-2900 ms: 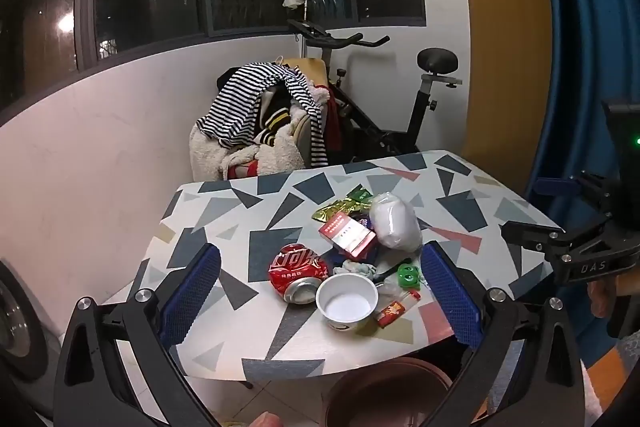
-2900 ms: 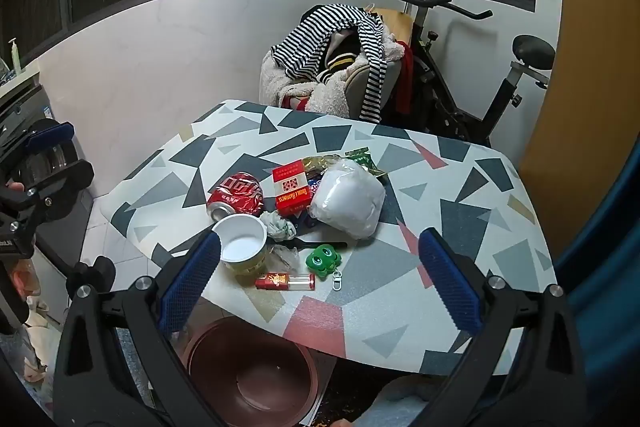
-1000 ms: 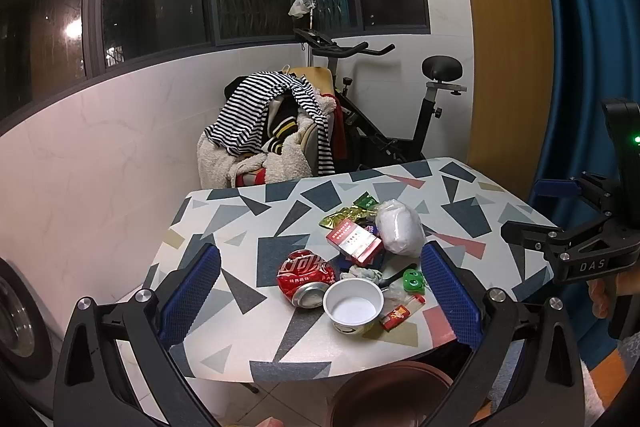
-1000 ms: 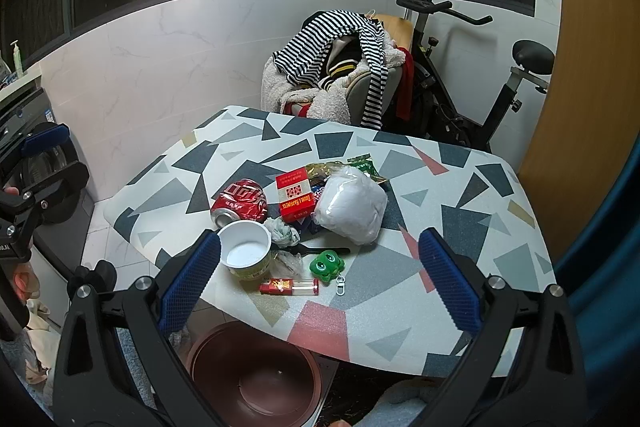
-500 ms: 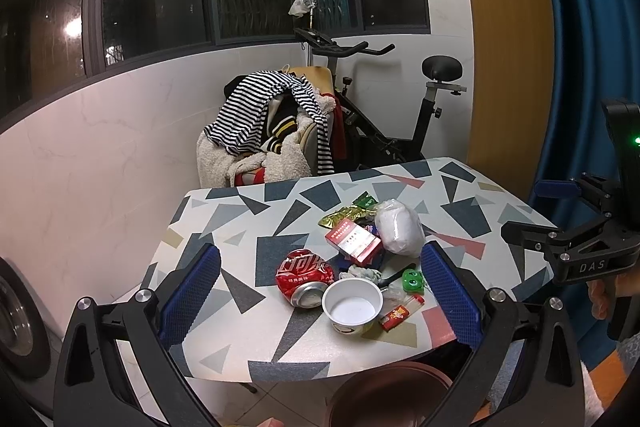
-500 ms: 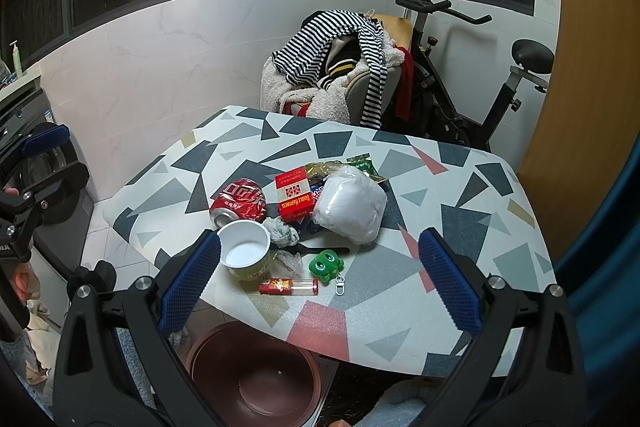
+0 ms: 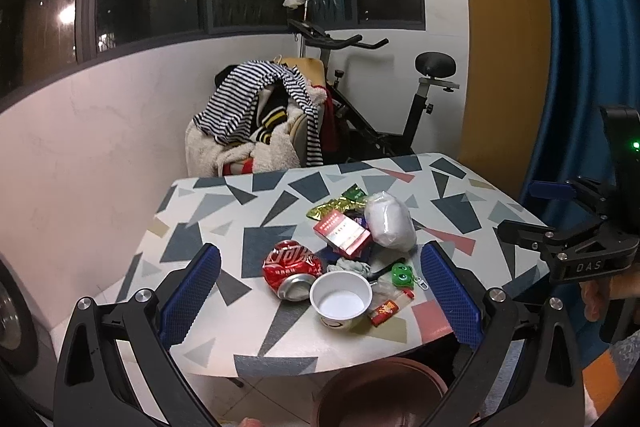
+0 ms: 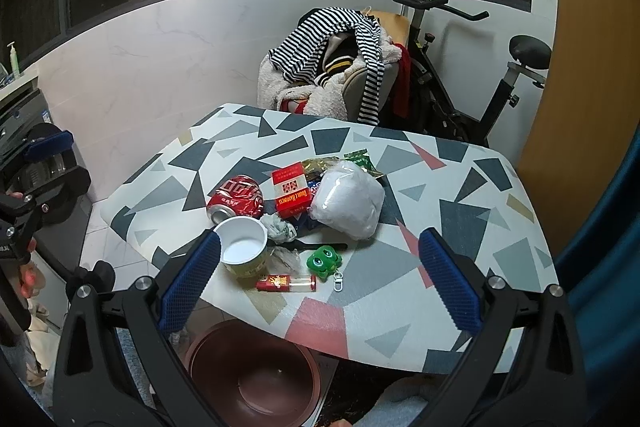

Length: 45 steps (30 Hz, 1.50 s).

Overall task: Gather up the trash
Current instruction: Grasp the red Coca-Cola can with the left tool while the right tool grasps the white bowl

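Note:
A pile of trash lies on the patterned table: a crushed red can, a white paper cup, a red cigarette box, a white plastic bag, a red lighter and a green frog toy. A brown bin stands on the floor below the table's front edge. My left gripper and right gripper are both open and empty, held back from the pile.
A chair heaped with striped clothes and an exercise bike stand behind the table. A blue curtain hangs at the right. A washing machine is at the left.
Both grippers have drifted slightly closer to the table and stayed open. Nothing on the table has moved.

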Tool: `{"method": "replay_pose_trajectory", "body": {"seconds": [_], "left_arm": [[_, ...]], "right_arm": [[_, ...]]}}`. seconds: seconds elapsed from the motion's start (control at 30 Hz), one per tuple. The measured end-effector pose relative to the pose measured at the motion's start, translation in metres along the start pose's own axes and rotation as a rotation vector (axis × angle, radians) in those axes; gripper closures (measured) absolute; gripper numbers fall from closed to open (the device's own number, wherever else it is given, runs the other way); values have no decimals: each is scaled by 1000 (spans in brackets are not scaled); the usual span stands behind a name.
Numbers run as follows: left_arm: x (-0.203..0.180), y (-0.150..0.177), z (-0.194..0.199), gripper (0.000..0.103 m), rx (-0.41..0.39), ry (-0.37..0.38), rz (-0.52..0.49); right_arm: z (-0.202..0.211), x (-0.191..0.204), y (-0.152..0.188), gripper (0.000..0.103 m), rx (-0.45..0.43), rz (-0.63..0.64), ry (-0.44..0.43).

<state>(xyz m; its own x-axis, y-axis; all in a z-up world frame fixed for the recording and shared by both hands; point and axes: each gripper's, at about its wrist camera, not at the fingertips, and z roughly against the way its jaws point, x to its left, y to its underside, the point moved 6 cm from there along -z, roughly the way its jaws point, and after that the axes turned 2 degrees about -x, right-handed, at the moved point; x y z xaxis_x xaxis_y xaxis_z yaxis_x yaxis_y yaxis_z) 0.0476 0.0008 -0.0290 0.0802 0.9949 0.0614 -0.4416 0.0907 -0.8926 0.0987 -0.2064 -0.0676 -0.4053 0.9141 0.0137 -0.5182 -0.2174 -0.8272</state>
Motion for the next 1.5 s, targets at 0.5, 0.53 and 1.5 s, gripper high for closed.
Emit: {"method": "replay_pose_trajectory", "body": {"seconds": [0.5,0.53,1.5], "left_arm": [[25,33,-26,5,-12,-47,10],[27,37,-28,5,-6,-53,4],[133,114,-102,13,221,-101,279]], "right_arm": [[-30,-3,28,5,28,-29,-56],[-34,-1,32,5,31,-32,-66],[-234,116,81,6,224,47,-220]]}}
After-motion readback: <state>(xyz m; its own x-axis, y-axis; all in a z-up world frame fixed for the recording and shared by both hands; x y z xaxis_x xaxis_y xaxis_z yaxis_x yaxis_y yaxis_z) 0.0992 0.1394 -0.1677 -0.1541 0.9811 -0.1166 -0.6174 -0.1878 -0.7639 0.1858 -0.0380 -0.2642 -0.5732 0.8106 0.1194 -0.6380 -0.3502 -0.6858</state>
